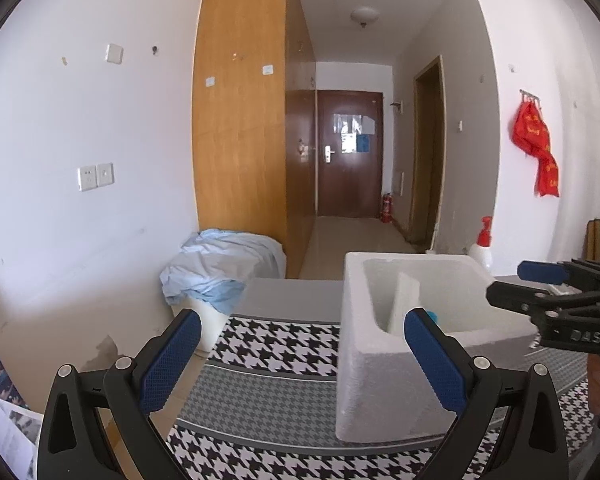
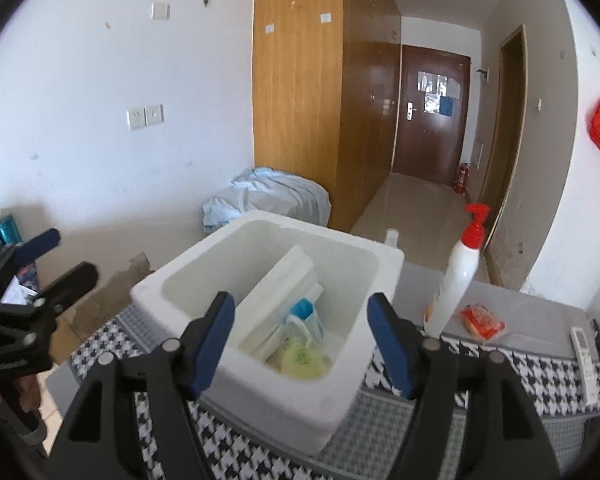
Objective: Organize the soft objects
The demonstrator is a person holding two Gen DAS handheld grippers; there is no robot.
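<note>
A white foam box (image 2: 320, 384) stands on a houndstooth-covered table (image 2: 500, 376). Inside it lie a white foam slab (image 2: 278, 300), a blue and white soft packet (image 2: 304, 316) and a yellow-green soft item (image 2: 302, 360). My right gripper (image 2: 302, 344) is open and empty, just above the box's near rim. My left gripper (image 1: 300, 360) is open and empty, to the left of the box (image 1: 380, 380). An orange packet (image 2: 482, 322) lies on the table to the right of the box. The right gripper also shows at the right edge of the left wrist view (image 1: 512, 284).
A white bottle with a red pump (image 2: 456, 280) stands right of the box. A white remote (image 2: 586, 360) lies near the table's right edge. A bin draped in light blue cloth (image 1: 220, 276) sits on the floor by the wooden wardrobe (image 1: 240, 120).
</note>
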